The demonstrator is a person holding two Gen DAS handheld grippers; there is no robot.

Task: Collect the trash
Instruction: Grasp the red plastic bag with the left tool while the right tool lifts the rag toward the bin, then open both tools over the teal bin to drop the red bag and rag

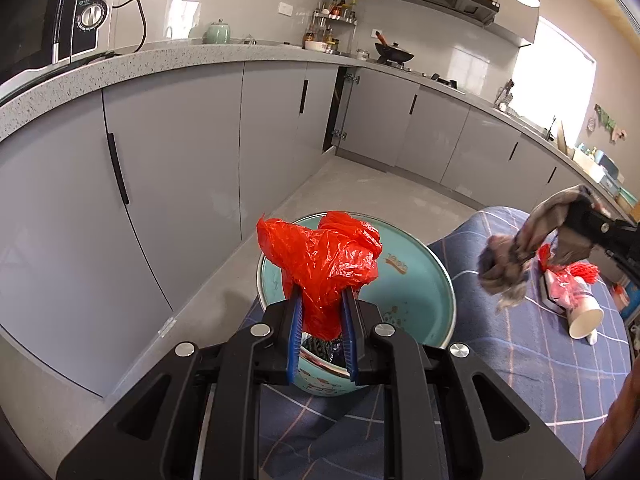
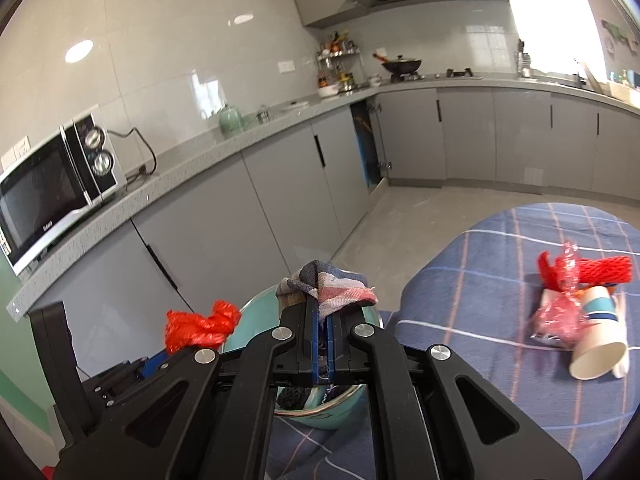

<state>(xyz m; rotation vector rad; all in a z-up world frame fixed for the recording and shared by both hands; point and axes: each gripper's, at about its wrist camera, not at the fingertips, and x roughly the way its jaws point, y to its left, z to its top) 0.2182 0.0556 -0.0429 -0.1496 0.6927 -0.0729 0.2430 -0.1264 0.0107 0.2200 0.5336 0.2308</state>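
Observation:
My left gripper [image 1: 321, 312] is shut on a crumpled red plastic bag [image 1: 324, 264] and holds it over the open teal bin [image 1: 420, 280]. My right gripper [image 2: 323, 320] is shut on a scrap of plaid cloth [image 2: 332, 288], above the same bin [image 2: 248, 320]; the cloth also shows at the right of the left wrist view [image 1: 520, 252]. The red bag shows at the left of the right wrist view [image 2: 200, 324]. On the table lie a paper cup [image 2: 600, 344], pink plastic wrap [image 2: 560, 312] and red foam netting [image 2: 600, 272].
The table has a blue checked cloth [image 2: 500, 260]. Grey cabinets [image 1: 180, 152] and a speckled counter [image 1: 160, 60] run behind, with a microwave [image 2: 52, 184]. A cabinet door [image 1: 340, 108] stands ajar. Dark trash lies inside the bin [image 1: 324, 350].

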